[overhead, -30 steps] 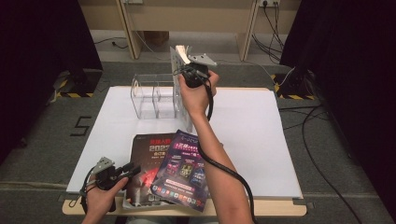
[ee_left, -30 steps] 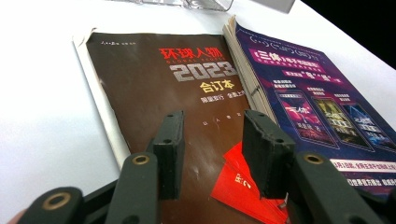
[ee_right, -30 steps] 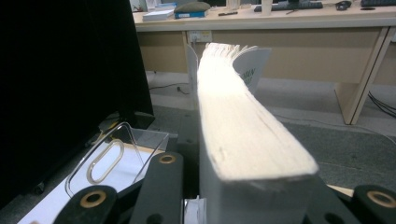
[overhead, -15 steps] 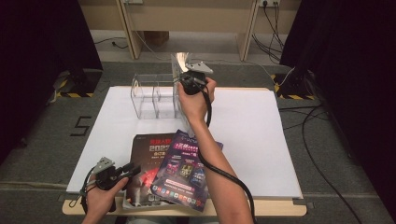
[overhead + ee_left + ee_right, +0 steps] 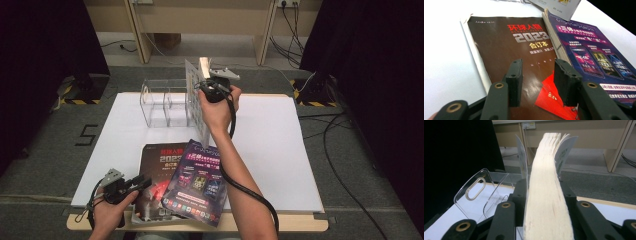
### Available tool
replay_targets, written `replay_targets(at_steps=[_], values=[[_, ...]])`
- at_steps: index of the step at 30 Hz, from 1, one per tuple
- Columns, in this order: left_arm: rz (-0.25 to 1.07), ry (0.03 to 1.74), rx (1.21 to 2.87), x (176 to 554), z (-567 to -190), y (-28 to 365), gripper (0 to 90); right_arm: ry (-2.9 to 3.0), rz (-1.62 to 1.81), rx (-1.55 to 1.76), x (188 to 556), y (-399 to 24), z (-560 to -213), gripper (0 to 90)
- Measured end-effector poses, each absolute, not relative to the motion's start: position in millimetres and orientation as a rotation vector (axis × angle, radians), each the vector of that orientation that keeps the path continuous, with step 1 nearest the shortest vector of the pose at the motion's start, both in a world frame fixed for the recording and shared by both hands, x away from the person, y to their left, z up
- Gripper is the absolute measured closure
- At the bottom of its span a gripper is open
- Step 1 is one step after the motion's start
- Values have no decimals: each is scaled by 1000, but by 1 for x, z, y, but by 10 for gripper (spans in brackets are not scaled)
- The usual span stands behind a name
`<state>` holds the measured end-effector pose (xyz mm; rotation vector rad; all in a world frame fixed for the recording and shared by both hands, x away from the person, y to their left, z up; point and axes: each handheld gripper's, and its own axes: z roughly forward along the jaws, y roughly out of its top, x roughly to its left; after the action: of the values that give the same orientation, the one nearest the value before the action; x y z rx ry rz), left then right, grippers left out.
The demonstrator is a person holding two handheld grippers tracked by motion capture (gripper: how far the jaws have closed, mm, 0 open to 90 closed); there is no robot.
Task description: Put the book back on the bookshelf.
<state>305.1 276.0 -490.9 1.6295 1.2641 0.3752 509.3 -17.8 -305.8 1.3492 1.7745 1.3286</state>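
Note:
A thick magazine [image 5: 196,100] stands on edge in the clear acrylic rack [image 5: 160,102] at the back of the table. My right gripper [image 5: 206,79] reaches it from above. In the right gripper view its pale page edge [image 5: 546,175] runs up between the jaws of the right gripper [image 5: 544,186]. These jaws have just been opening, and the pages fan apart at the top. My left gripper [image 5: 142,181] hovers open over the near left. In the left gripper view the left gripper [image 5: 537,67] sits empty above a brown magazine [image 5: 506,40], with a purple magazine [image 5: 589,55] overlapping it.
The brown magazine [image 5: 157,165] and purple magazine [image 5: 197,185] lie at the front edge of the white table sheet [image 5: 280,150]. The rack's handle slot [image 5: 475,188] and dividers rise left of the held magazine. Cables trail on the floor at the right.
The right hand has shifted a little at the standing magazine, which stays upright in the rack. The left hand has kept still over the brown magazine.

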Motion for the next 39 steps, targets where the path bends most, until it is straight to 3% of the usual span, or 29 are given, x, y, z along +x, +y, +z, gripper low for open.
replay_targets(at_steps=[17,27,39], values=[[371,1259,1632,305,-491,276,584,1786,1344,1380,507,-18,-313,640],[364,1258,1640,306,-492,275,584,1798,1260,1406,511,-16,-319,741],[366,1260,1635,306,-492,276,585,1772,1307,1358,515,-12,-310,745]])
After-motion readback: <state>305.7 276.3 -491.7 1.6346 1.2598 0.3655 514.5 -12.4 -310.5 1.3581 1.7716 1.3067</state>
